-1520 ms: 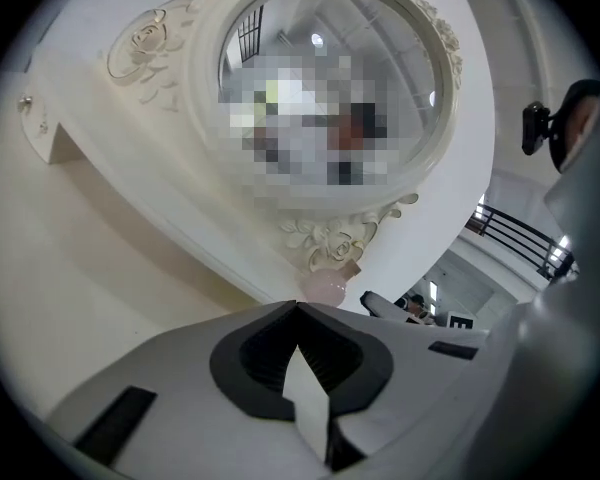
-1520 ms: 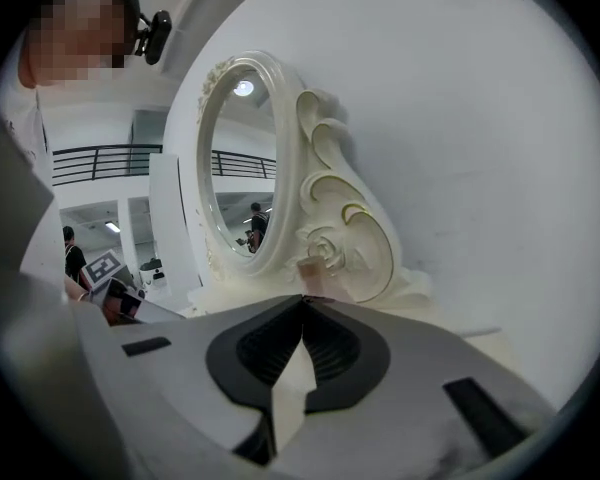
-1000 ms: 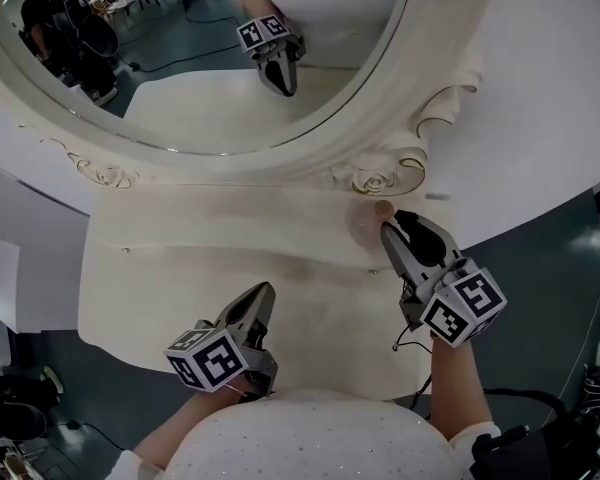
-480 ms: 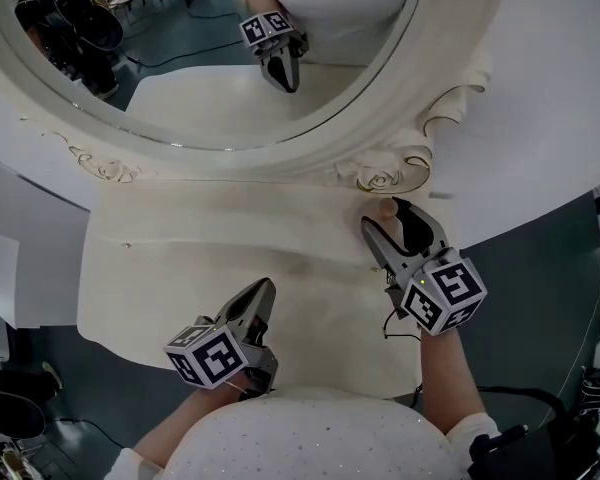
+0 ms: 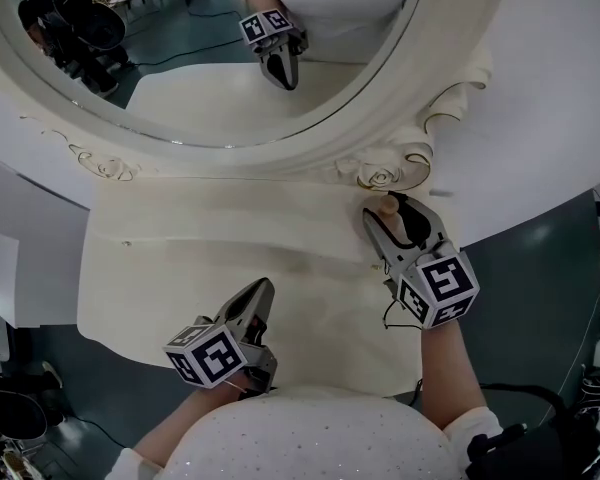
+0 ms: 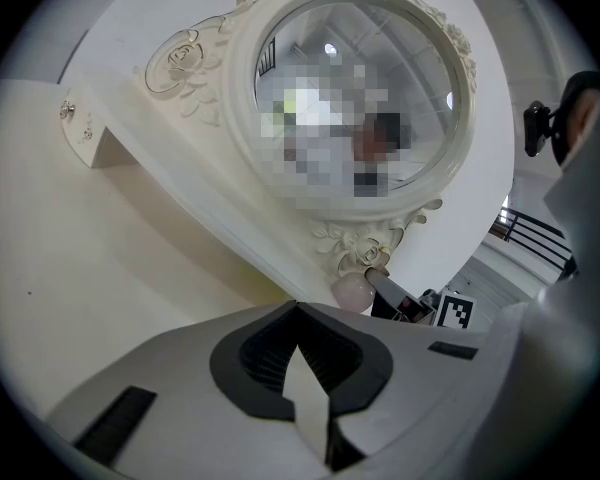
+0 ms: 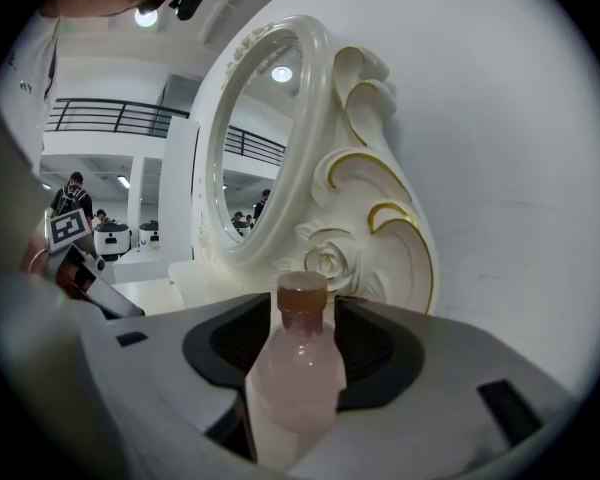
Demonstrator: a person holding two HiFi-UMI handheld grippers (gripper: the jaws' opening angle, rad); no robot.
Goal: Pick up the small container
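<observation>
The small container (image 5: 388,206) is a pale pink bottle with a brown cap, standing on the cream dressing table (image 5: 180,248) under the mirror's carved rose. My right gripper (image 5: 385,214) reaches around it. In the right gripper view the bottle (image 7: 295,368) fills the gap between the dark pads (image 7: 230,343) of my right gripper (image 7: 302,308), whose jaws have just been closing on it and now press its sides. The left gripper view shows the bottle (image 6: 355,290) far off. My left gripper (image 5: 264,292) rests near the table's front edge, shut and holding nothing, its tips (image 6: 298,310) together.
An oval mirror (image 5: 230,58) in a carved cream frame stands at the table's back, its rose ornament (image 5: 380,178) just behind the bottle. It reflects a gripper (image 5: 275,43). A white wall (image 5: 540,118) lies to the right, with dark floor (image 5: 540,298) beyond the table's right edge.
My right gripper shifted slightly left and rolled, so its marker cube faces differently. The bottle, earlier at its left fingertip, now stands between the jaws. The left gripper stayed put.
</observation>
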